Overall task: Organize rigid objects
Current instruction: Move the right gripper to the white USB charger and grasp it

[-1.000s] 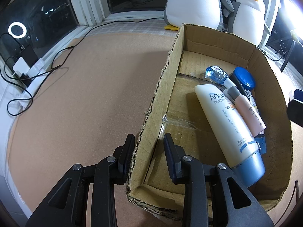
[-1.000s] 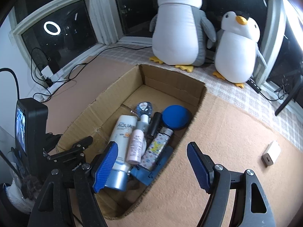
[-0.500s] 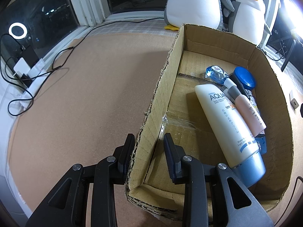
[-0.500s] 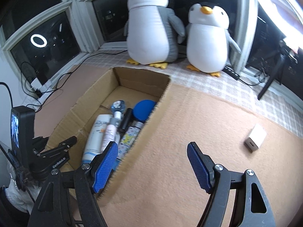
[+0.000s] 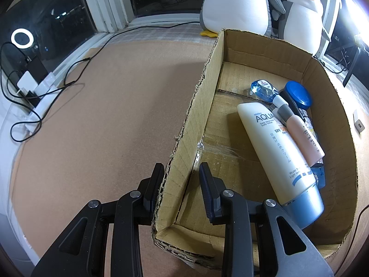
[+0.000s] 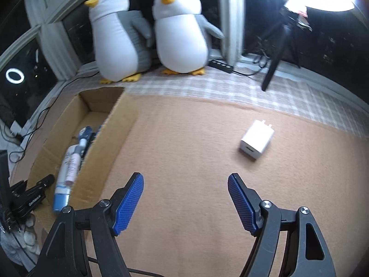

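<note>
Approach requires the open right gripper (image 6: 185, 198) to straddle the white charger (image 6: 257, 139), lying on the surface beyond it, while the left gripper (image 5: 181, 184) clamps the cardboard box (image 5: 191, 124) wall.

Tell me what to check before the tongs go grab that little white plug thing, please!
1. Right tongs open and empty: ok.
2. White charger alone on the brown mat, nothing crowding it: ok.
3. Path from right tongs to charger free of things: ok.
4. Left tongs clamped on the cardboard box wall, steadying it: ok.
5. Room left in the box beside the sunscreen tube: ok.
6. Right tongs lined up over the charger: not ok, it lies ahead and off to one side.
</note>
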The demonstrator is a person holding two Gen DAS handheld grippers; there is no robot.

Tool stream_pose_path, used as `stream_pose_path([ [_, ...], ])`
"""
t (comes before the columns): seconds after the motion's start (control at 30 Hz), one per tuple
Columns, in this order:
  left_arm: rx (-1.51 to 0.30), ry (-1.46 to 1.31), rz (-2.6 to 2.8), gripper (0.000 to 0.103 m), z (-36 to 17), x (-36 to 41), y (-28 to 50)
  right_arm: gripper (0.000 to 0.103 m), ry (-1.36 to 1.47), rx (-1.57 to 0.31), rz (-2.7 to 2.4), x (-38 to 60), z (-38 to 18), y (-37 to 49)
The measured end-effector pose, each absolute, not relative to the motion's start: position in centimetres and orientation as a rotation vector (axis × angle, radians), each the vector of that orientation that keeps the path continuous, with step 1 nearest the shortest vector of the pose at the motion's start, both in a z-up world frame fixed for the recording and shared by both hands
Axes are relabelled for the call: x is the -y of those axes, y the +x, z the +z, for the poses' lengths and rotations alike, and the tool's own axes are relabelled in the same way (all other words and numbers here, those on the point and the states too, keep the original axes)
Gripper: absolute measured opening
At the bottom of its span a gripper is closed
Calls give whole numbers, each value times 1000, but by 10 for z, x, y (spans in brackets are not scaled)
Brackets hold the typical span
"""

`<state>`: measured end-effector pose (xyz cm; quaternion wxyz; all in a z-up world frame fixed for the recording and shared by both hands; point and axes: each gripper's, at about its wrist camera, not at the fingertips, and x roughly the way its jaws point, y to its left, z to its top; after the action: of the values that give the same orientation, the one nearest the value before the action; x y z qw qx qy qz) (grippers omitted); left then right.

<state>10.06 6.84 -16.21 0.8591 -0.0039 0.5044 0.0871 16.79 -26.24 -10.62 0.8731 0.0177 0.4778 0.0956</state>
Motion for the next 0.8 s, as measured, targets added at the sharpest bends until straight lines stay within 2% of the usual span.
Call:
stream_pose_path([
  [0.8, -1059, -9, 184, 30, -162, -68, 101, 72, 103, -1031, -25, 318, -139, 225],
])
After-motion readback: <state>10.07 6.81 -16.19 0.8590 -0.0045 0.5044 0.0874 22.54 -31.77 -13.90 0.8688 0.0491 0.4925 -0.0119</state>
